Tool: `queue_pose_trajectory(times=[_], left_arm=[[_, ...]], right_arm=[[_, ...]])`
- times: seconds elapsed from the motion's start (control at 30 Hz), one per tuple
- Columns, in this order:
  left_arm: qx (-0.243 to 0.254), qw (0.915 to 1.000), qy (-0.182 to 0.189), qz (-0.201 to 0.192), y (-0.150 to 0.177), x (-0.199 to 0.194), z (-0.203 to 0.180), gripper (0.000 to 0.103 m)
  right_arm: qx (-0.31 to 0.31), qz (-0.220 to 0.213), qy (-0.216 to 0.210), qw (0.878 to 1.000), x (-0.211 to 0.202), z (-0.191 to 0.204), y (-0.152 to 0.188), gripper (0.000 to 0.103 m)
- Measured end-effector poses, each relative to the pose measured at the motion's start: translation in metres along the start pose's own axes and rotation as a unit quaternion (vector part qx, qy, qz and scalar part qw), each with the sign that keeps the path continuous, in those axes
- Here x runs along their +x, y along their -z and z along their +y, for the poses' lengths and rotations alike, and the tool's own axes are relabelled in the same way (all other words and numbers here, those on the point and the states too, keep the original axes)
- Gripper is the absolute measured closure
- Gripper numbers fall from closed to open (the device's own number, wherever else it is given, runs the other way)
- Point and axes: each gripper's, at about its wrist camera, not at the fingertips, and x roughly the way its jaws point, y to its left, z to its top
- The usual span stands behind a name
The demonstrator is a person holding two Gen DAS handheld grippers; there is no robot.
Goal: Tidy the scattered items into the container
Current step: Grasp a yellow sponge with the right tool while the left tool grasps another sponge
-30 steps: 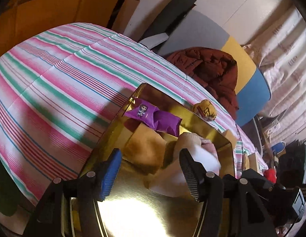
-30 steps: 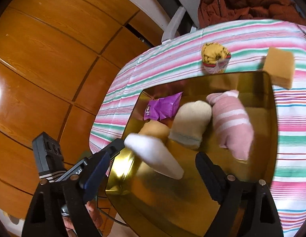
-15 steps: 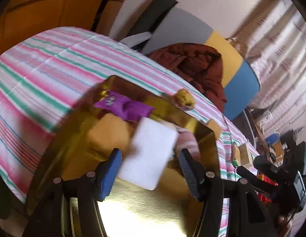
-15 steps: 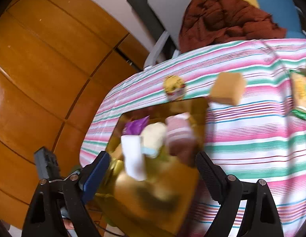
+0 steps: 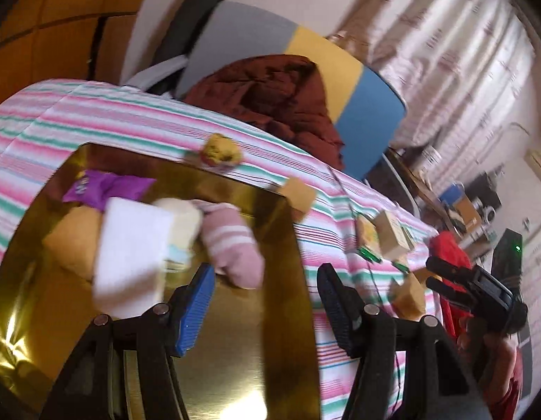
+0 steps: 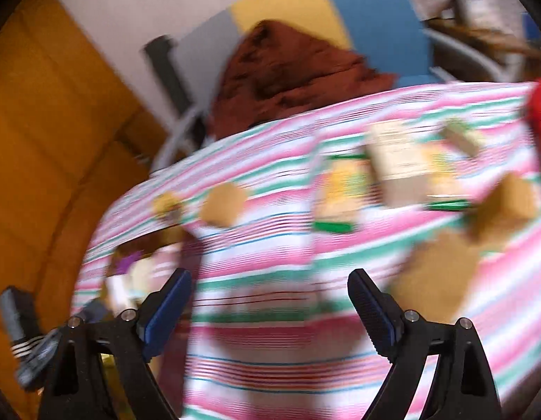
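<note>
A gold tray (image 5: 284, 315) on the striped tablecloth holds a purple packet (image 5: 106, 189), a white block (image 5: 130, 245), a tan sponge (image 5: 71, 241), a cream sock (image 5: 183, 217) and a pink striped sock (image 5: 232, 245). My left gripper (image 5: 265, 280) hangs open over the tray's right edge with nothing between its fingers. My right gripper (image 6: 270, 276) is over bare cloth right of the tray, its jaws opening and empty. In its blurred view lie a yellow muffin toy (image 6: 167, 204), a tan sponge (image 6: 223, 206), a yellow-green packet (image 6: 340, 192), a beige box (image 6: 399, 164) and tan blocks (image 6: 438, 273).
A chair with a dark red jacket (image 5: 270, 98) stands behind the table. Wooden panelling (image 6: 43, 140) fills the left. Past the table's right end are a red cloth (image 5: 448, 248) and cluttered furniture. A person's hand (image 5: 494, 350) holds the right gripper (image 5: 433, 274).
The white block that was between my right fingers now lies in the tray. Both grippers have swung right, the right one leaving the tray for the scattered items.
</note>
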Motion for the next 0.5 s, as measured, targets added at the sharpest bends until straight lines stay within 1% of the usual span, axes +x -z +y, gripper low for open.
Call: queue_pose_trajectory(times=[0.1,0.13,0.17,0.2,0.27,0.37,0.43,0.5], left_arm=[[0.02,0.9997,0.014,0.008,0.002,0.006,-0.019,0.042],[0.026,0.9995,0.016,0.011,0.003,0.009,-0.024,0.042],[0.031,0.9992,0.021,0.014,0.005,0.011,-0.03,0.042],[0.035,0.999,0.023,0.017,0.005,0.014,-0.035,0.042],[0.044,0.9983,0.026,0.027,0.008,0.019,-0.044,0.042],[0.057,0.9974,0.027,0.034,0.008,0.024,-0.056,0.042],[0.067,0.9967,0.028,0.036,0.008,0.026,-0.063,0.042],[0.077,0.996,0.024,0.038,0.006,0.029,-0.069,0.042]], right_arm=[[0.034,0.002,0.066,0.997,-0.011,-0.039,-0.003,0.007],[0.049,0.006,0.077,0.996,-0.013,-0.05,-0.003,0.006],[0.061,0.01,0.081,0.995,-0.012,-0.058,-0.002,0.005],[0.079,0.023,0.084,0.993,-0.009,-0.071,-0.001,0.005],[0.099,0.042,0.086,0.99,-0.005,-0.084,0.0,0.005],[0.098,0.072,0.089,0.989,0.008,-0.093,-0.003,0.005],[0.092,0.078,0.086,0.989,0.015,-0.094,-0.007,0.005],[0.079,0.09,0.093,0.989,0.022,-0.095,-0.011,0.005]])
